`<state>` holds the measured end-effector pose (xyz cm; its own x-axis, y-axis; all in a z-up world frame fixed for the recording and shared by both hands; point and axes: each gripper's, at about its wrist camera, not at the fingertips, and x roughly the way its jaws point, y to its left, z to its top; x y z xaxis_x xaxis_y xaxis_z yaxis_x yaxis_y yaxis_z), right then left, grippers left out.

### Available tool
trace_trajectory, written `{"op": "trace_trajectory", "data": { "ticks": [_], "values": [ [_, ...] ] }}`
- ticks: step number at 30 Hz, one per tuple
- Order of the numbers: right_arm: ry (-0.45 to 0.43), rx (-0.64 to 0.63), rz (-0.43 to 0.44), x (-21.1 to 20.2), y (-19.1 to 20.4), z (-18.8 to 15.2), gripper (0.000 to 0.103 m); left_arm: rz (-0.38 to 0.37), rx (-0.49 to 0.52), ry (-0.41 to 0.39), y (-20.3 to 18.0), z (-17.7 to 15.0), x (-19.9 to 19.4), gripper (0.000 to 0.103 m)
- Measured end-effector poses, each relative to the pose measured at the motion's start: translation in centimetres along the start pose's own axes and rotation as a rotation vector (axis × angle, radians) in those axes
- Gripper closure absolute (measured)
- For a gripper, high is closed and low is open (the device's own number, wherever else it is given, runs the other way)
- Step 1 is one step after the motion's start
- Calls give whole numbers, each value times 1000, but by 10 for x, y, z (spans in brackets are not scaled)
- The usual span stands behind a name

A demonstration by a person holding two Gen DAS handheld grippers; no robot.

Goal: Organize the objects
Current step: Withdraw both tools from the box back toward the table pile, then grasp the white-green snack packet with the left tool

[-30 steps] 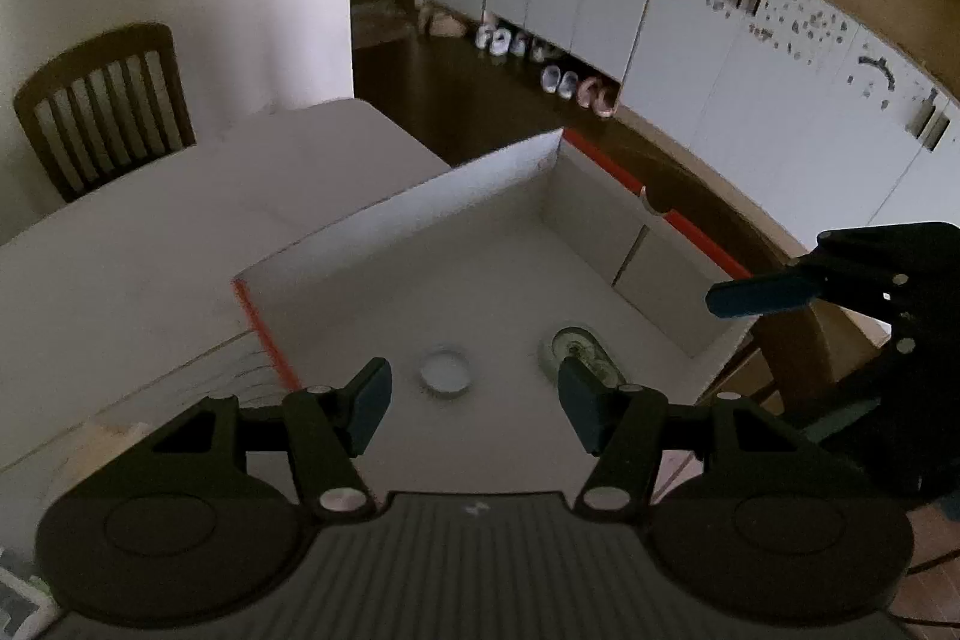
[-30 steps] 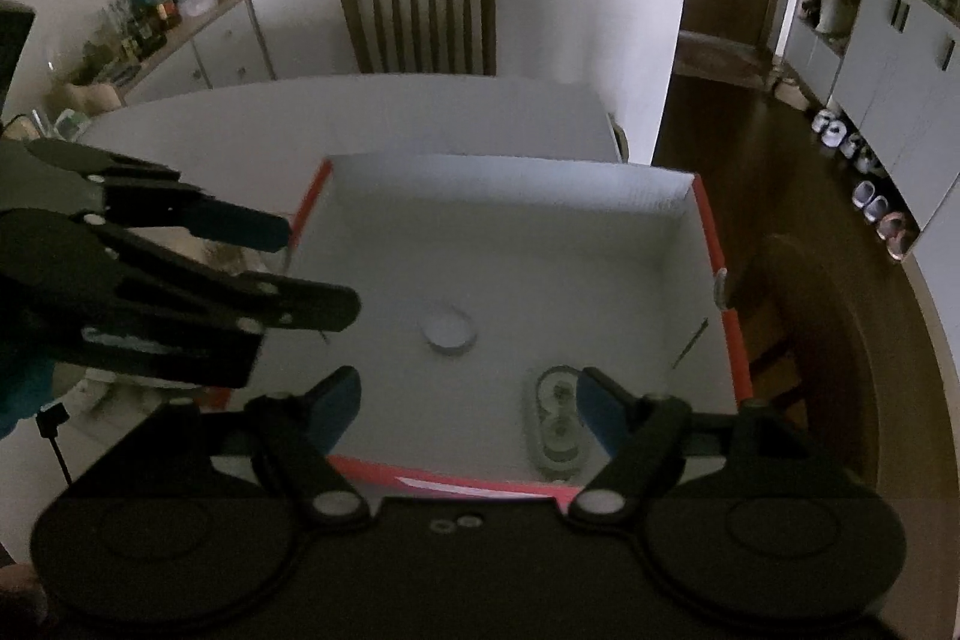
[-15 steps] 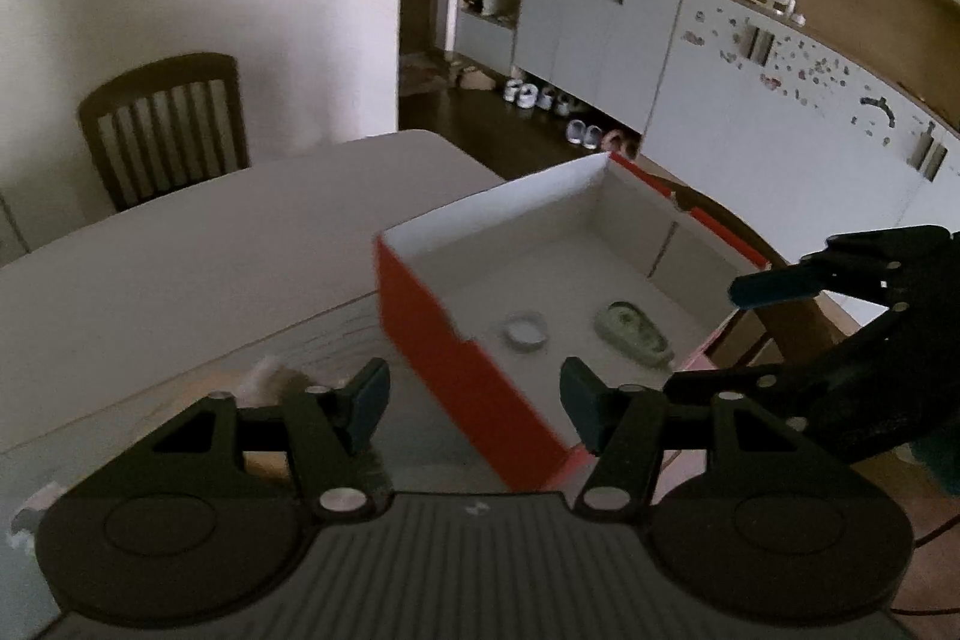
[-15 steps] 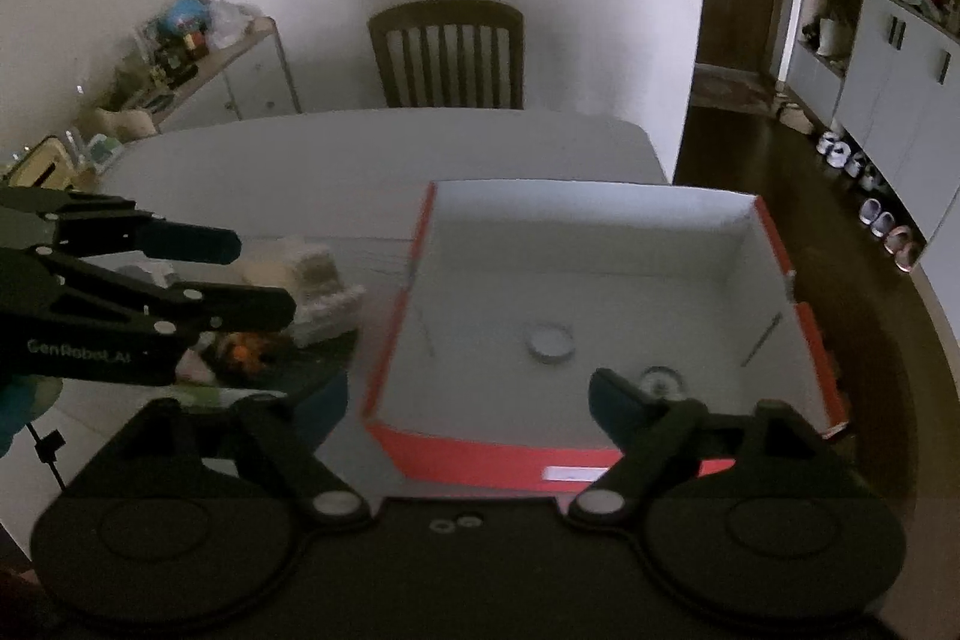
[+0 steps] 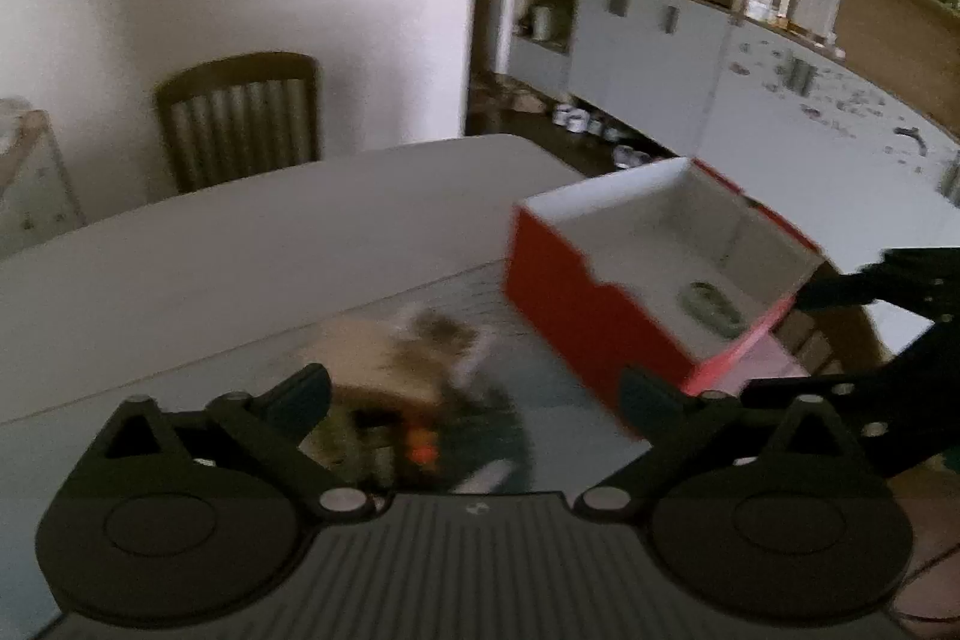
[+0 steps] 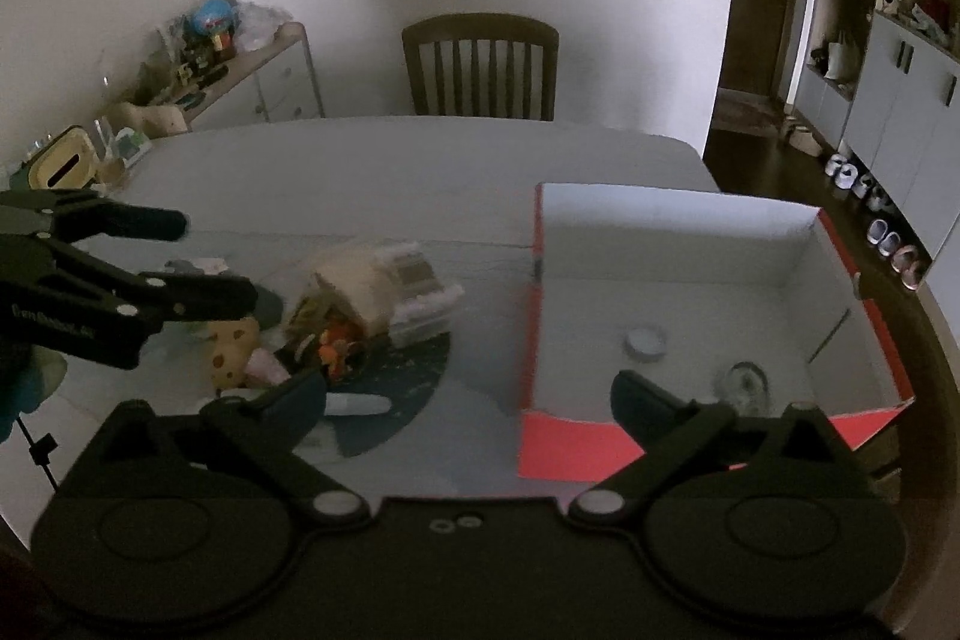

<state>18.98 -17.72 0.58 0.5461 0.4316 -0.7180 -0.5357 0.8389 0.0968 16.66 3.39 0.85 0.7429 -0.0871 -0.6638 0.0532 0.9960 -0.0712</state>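
**A:** Any writing you can read from where you stand?

**B:** Only one bit: white lettering on the side of your left gripper [image 6: 174, 259], seen from the right wrist camera, too blurred to spell out. The white strip on the box's red front is unreadable too.

**A:** Count things for me, taking the box as the landmark.

**B:** One box [image 6: 576, 451], red outside and white inside, with no lid. Inside it you have two things: a small round white lid [image 6: 645, 342] near the middle of the floor, and a clear oval thing [image 6: 744, 385] closer to the near wall. Left of the box lies one dark round mat [image 6: 414, 376] with a heap on it: a pale toy house [image 6: 372, 292], a yellow spotted toy [image 6: 234, 349], an orange bit [image 6: 333, 352] and a white tube [image 6: 357, 405] at the near edge. Beyond the box, across the table [image 6: 390, 160], stands one wooden chair [image 6: 480, 64].

**A:** And my tongs?

**B:** Both are opening, standing wide with nothing between the fingers. Your left gripper is over the heap, left of the box. Your right gripper [image 6: 468, 391] spans the gap between the mat and the box's near left corner.
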Motion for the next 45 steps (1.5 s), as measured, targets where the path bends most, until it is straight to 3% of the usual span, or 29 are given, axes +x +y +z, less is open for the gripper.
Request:
{"op": "trace_trajectory", "data": {
  "ticks": [8,16,28,32,37,42,45],
  "values": [
    [11,37,-30,22,33,-4,1,113,-83,-14,64,-27,-9,0],
    [60,76,-50,52,55,-5,1,199,-164,22,122,-43,-3,0],
    [143,59,-108,105,89,-6,1,350,-181,131,175,-58,43,0],
    [163,49,-127,118,96,-6,1,331,-231,174,184,-56,64,0],
    [198,113,-151,139,95,-5,2,365,-318,240,193,-56,89,0],
    [251,197,-193,164,90,-9,3,361,-360,289,195,-61,103,0],
    [265,186,-205,173,92,-11,3,362,-376,315,198,-67,110,0]
  ]
}}
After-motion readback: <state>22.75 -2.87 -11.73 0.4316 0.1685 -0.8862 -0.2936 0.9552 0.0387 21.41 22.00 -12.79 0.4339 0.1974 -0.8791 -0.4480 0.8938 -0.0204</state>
